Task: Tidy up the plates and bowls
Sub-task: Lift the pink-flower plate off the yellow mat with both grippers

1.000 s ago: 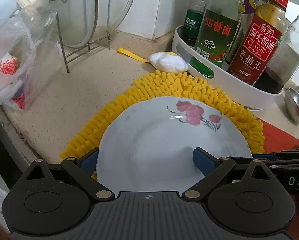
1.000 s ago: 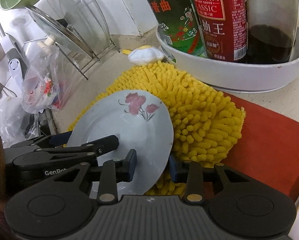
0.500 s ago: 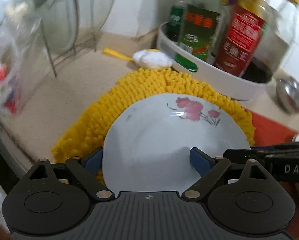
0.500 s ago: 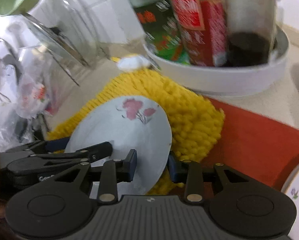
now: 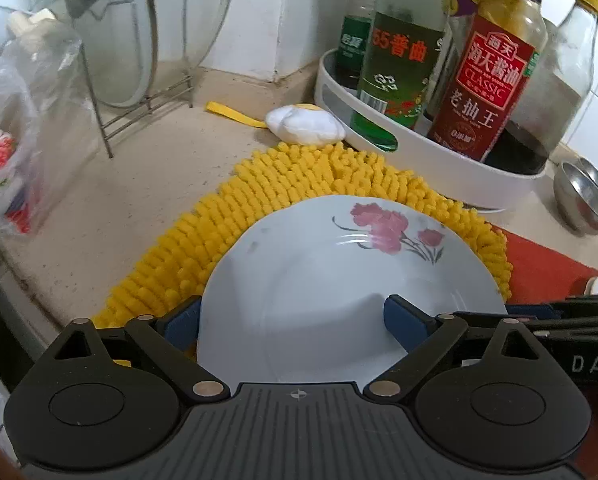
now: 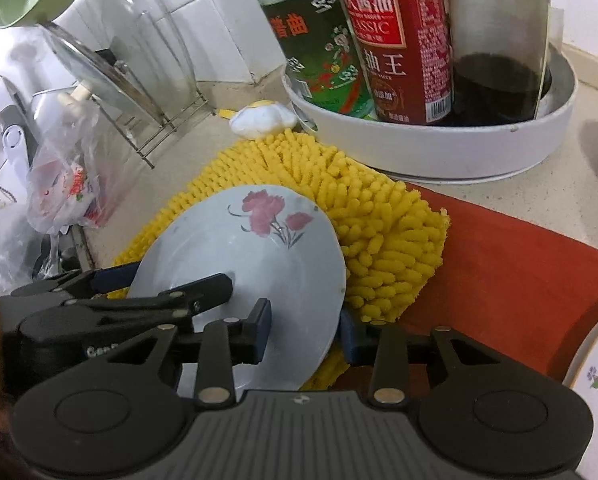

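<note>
Plate [image 5: 339, 280], white with a pink carnation print, sits directly ahead of both claws, over a shaggy yellow mat [image 5: 283, 184] that lies partly on a red mat [image 6: 519, 264] on the tabletop [image 5: 147, 184]; whether it rests on the pile or is lifted clear I cannot tell. Left claw [image 5: 295, 320] straddles the plate's near edge, one blue finger pad on top of the plate and the other showing just off its left edge, jaws fairly wide, and the pictures do not settle whether it grips. Right claw [image 6: 305, 332] takes the near right rim edge-on, one finger above the plate and one beneath, jaws narrow and apparently clamping it. Being round, the plate has no long axis; what matters is that its rim tilts up toward the right claw, with the flower at the far side from both. Both claws are at the rim, so neither is clearly nearer. Beyond the plate stands a white turntable tray [image 5: 439, 160] of sauce bottles, with a wire rack [image 5: 139, 108] of glass lids to the far left. A second patterned plate [image 6: 595, 364] shows just right of the right claw, likely the stacking spot.
</note>
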A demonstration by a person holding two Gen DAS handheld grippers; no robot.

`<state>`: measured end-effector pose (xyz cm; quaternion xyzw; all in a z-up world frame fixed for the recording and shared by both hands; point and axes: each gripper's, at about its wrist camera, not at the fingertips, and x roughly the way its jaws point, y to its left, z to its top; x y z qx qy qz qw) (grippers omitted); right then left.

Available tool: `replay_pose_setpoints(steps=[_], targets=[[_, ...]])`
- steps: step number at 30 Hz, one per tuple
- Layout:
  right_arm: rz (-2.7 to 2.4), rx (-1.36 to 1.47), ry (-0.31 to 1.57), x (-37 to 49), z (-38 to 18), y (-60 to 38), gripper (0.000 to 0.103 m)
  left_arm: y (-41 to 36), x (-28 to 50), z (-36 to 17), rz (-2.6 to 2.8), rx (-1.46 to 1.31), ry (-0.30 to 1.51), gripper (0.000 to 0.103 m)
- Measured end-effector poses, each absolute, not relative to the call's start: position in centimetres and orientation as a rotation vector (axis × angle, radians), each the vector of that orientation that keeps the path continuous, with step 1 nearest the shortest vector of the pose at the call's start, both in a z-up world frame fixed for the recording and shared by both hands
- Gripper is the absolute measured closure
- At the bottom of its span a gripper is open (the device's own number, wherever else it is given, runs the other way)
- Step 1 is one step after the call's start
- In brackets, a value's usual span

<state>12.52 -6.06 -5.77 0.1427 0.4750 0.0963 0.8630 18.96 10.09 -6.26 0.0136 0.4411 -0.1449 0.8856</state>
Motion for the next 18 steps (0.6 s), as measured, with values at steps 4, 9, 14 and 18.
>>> replay_pose_setpoints(steps=[4,9,14,18], targets=[[0.21,0.314,0.978,12.2,-5.2,-6.3,0.072,10.2,18.5,-5.6,-0.288,0.012,0.91,0.007],[0.21,0.321,0.951,11.7,-4.4,-7.0,0.072,9.5,18.0,-4.5,-0.288,0.019,0.879,0.007],[0.19,0.341,0.918,10.9,-3.3,-8.3,0.072,8.1,17.4,-3.7,-0.309,0.029,0.857,0.007],[0.17,0.352,0.907,10.2,-3.0,-9.4,0.072,7.0,17.2,-3.6,-0.326,0.046,0.854,0.007]])
